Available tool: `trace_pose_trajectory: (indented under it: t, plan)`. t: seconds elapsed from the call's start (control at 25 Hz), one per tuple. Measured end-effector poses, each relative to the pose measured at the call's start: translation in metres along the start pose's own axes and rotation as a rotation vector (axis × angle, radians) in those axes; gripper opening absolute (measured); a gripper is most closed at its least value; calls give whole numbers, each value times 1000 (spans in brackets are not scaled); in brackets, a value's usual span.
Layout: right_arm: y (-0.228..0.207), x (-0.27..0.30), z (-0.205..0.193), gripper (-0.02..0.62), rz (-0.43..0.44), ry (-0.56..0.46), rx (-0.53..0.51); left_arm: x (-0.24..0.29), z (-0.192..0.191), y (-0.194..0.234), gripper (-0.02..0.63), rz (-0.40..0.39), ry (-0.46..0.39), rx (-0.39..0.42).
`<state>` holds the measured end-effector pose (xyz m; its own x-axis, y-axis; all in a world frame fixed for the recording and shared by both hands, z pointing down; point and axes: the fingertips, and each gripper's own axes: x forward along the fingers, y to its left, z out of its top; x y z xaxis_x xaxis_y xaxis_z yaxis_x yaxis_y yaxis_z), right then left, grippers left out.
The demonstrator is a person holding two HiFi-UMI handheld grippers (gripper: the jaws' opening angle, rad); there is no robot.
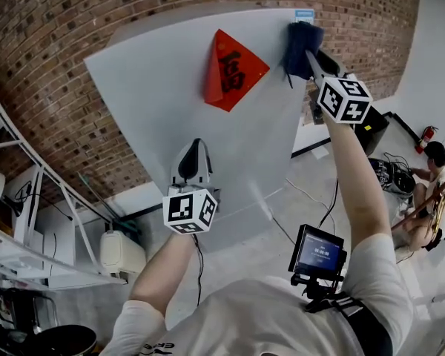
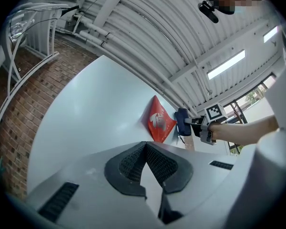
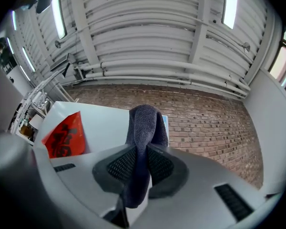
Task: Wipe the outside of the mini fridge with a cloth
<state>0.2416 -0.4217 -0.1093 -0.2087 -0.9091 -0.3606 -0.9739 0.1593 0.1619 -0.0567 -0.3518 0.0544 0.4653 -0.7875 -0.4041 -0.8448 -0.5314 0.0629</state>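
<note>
Overhead, right gripper (image 1: 308, 55) on outstretched arm (image 1: 352, 176) pinches cloth (image 1: 300, 41) against fridge (image 1: 156, 87); left gripper (image 1: 196, 147) fingers closed

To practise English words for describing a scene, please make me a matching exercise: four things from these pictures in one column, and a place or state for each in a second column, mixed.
1. dark blue cloth
2. red paper diamond
3. left gripper
4. fire extinguisher

A. jaws together, empty
B. beside the white wall, far right
C. stuck on the mini fridge's white face
D. clamped in the right gripper

Pairs: 1-D, 2-C, 3-A, 4-B.
</note>
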Motion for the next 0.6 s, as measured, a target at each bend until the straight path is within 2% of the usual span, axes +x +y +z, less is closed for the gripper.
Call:
trace_pose_trajectory:
  t: [0.28, 0.6]
  plan:
    - [107, -42, -10, 57, 147, -7, 31, -19, 3, 24, 3, 27, 22, -11]
    - [271, -51, -35, 57, 387, 32, 57, -65, 19, 76, 3, 109, 43, 13]
